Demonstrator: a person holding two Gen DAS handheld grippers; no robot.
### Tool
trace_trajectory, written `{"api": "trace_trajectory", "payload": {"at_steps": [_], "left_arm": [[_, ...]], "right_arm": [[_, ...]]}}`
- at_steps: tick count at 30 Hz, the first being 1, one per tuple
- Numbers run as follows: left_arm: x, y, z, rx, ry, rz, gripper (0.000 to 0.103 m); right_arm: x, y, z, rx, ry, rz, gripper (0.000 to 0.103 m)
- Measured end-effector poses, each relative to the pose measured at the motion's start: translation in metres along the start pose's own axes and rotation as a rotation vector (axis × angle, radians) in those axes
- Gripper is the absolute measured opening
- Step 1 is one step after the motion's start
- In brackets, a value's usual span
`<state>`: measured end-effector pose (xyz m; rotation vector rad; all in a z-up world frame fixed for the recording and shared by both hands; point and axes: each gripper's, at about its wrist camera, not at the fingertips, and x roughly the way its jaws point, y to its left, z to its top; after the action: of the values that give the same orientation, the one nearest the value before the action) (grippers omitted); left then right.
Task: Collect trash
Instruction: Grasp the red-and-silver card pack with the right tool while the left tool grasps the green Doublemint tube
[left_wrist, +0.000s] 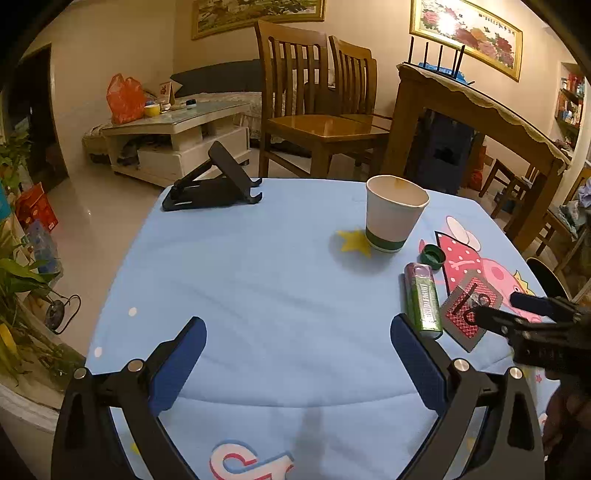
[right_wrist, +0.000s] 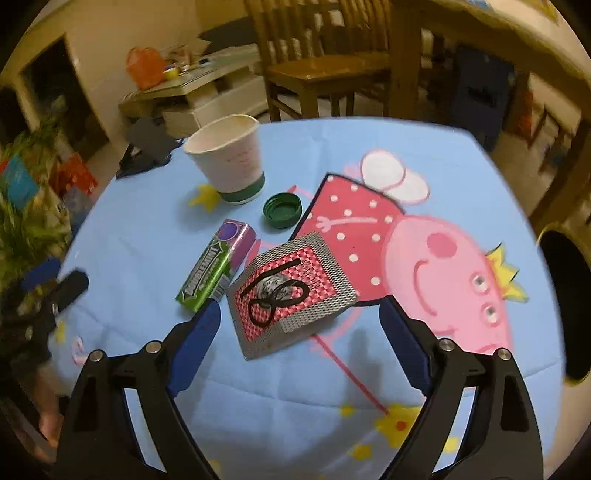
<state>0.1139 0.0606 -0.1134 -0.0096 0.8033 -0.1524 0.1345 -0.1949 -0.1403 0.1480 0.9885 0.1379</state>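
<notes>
A white paper cup (left_wrist: 395, 212) with a green base stands upright on the blue cloth; it also shows in the right wrist view (right_wrist: 231, 160). A green bottle cap (right_wrist: 282, 209) lies beside it. A green gum pack (right_wrist: 216, 269) and a red-and-grey card (right_wrist: 290, 290) marked "18" lie closer. My right gripper (right_wrist: 299, 315) is open, its fingers on either side of the card, just above it. My left gripper (left_wrist: 297, 332) is open and empty over bare cloth, left of the gum pack (left_wrist: 423, 301).
A black folding phone stand (left_wrist: 214, 184) sits at the table's far left. Wooden chairs (left_wrist: 314, 110) and a wooden table (left_wrist: 480, 118) stand beyond the far edge. A low coffee table (left_wrist: 177, 136) and plants (left_wrist: 14, 258) are on the left.
</notes>
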Motion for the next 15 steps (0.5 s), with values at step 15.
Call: {"api": "trace_trajectory", "payload": {"at_steps": [15], "left_arm": [[0.007,0.007,-0.002,-0.055,0.039,-0.051,0.096]], "right_arm": [[0.035,0.047,0.008,-0.556,0.082,-0.191,0.097]]}}
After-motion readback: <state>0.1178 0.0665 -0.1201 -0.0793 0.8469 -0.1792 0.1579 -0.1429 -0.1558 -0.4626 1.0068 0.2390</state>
